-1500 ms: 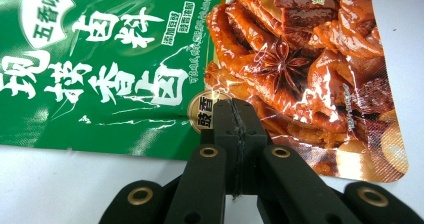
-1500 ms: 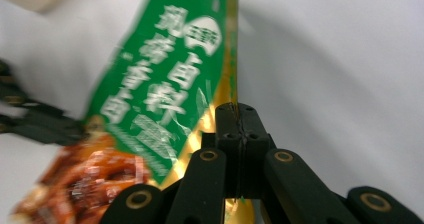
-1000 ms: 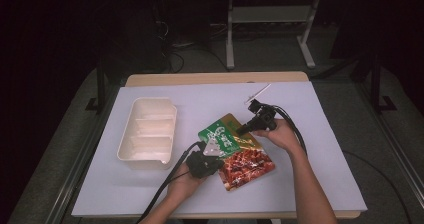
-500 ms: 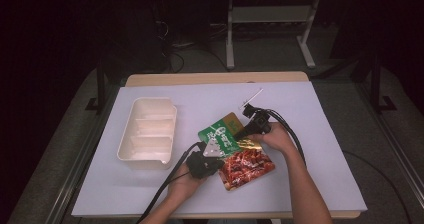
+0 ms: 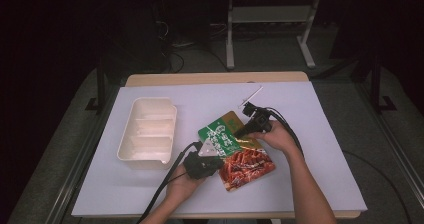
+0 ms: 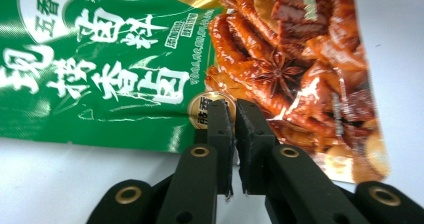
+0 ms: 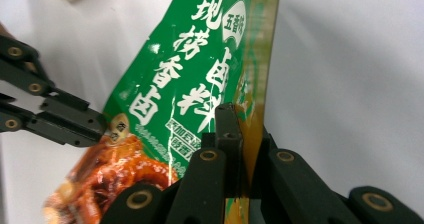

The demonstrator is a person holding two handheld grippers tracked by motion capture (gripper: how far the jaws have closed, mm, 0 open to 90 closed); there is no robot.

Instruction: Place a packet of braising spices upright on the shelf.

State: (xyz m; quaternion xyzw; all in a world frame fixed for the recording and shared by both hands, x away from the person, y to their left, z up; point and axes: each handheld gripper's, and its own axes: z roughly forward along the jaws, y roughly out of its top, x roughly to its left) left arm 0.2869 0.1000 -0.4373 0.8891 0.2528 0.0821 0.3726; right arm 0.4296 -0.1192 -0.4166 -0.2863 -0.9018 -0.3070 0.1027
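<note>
The pouch [image 5: 235, 146] lies on the table [image 5: 320, 179], near its middle. The tray [image 5: 147, 133] stands to the left of the pouch, a little apart. The left gripper [image 5: 212, 160] is at the pouch's near left edge, the right gripper [image 5: 240, 132] at its far right edge.

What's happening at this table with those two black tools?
A person is handling a green and red food packet with a handheld gripper in each hand. The right gripper is clamped on the packet's gold edge, and the left gripper is pinching the opposite edge, jaws nearly together. The packet sits on the white table, beside a cream divided tray.
</note>
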